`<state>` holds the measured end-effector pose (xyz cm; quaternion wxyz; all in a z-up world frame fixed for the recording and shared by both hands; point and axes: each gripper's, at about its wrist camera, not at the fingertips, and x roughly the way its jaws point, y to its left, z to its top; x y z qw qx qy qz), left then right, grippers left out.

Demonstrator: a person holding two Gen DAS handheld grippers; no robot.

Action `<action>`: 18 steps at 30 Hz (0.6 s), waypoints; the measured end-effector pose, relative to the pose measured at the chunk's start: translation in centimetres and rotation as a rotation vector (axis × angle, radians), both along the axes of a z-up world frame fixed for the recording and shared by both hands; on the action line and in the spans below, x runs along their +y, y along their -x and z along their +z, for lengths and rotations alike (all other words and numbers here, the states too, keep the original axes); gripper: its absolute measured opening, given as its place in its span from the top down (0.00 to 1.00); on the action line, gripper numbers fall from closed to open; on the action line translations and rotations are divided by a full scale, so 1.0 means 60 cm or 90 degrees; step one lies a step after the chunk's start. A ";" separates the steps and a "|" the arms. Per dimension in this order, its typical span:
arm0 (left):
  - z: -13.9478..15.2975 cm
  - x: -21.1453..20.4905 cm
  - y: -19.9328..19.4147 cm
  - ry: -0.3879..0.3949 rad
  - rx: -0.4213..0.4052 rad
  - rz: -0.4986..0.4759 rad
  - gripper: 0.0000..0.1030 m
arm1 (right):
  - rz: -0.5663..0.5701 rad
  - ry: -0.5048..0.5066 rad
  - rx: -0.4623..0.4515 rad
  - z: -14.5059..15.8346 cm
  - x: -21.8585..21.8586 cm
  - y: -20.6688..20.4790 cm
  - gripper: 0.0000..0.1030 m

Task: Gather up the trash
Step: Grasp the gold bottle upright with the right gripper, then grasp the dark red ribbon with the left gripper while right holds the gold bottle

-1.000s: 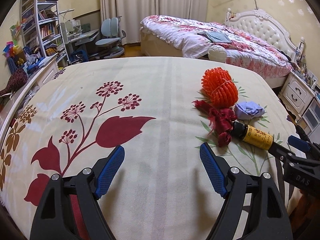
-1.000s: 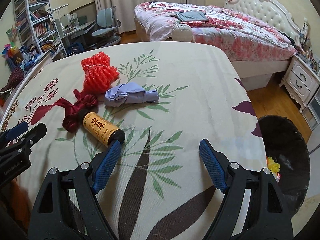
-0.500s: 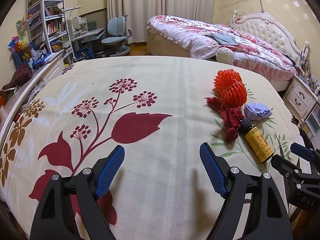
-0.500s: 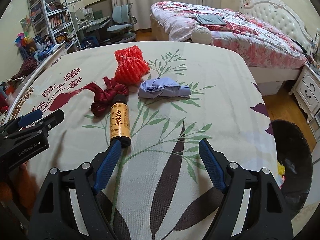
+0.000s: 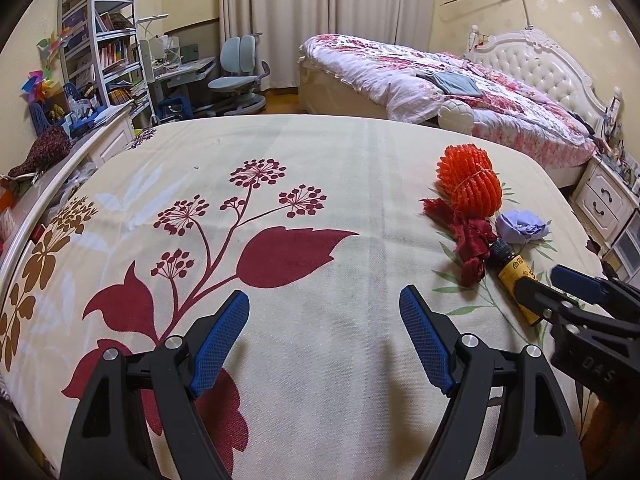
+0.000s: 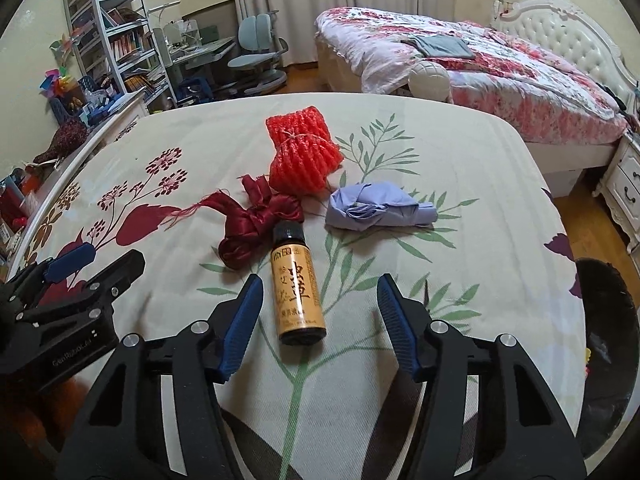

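A small amber bottle (image 6: 298, 292) with a black cap lies on the floral cloth (image 6: 460, 160), its cap pointing away. My right gripper (image 6: 319, 284) straddles its lower half. The jaws are closing, with the pads still clear of the glass. Beyond the bottle lie a dark red ribbon knot (image 6: 256, 220), an orange foam net (image 6: 302, 160) and a crumpled lilac wad (image 6: 376, 208). My left gripper (image 5: 323, 296) hovers open over bare cloth to the left, nothing between its fingers. The left wrist view shows the bottle (image 5: 516, 270) at far right, with the right gripper (image 5: 540, 280) around it.
A black trash bin (image 6: 608, 320) stands off the cloth's right edge, something yellow inside. Behind are a bed with a pink floral quilt (image 6: 500, 60), a white ball (image 6: 430, 80), a desk chair (image 6: 256, 52), shelves (image 6: 108, 32) and a bedside cabinet (image 5: 604, 200).
My right gripper has slid left, so the bottle now lies between its jaws instead of at the left fingertip, and the jaws have narrowed. The left gripper has barely moved.
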<state>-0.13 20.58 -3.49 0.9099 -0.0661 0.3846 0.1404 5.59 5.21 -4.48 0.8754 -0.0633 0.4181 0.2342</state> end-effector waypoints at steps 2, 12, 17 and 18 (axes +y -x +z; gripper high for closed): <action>0.001 -0.001 0.000 -0.002 -0.002 -0.002 0.25 | 0.004 0.007 0.009 -0.008 0.008 -0.007 0.64; 0.004 -0.028 -0.004 0.005 -0.007 -0.037 0.25 | -0.019 0.020 -0.003 -0.009 -0.026 0.010 0.78; 0.004 -0.057 -0.017 0.001 -0.006 -0.063 0.25 | -0.062 0.020 -0.006 -0.009 -0.075 0.008 0.78; 0.004 -0.062 -0.019 0.002 -0.006 -0.065 0.25 | -0.070 0.019 -0.007 -0.009 -0.083 0.005 0.78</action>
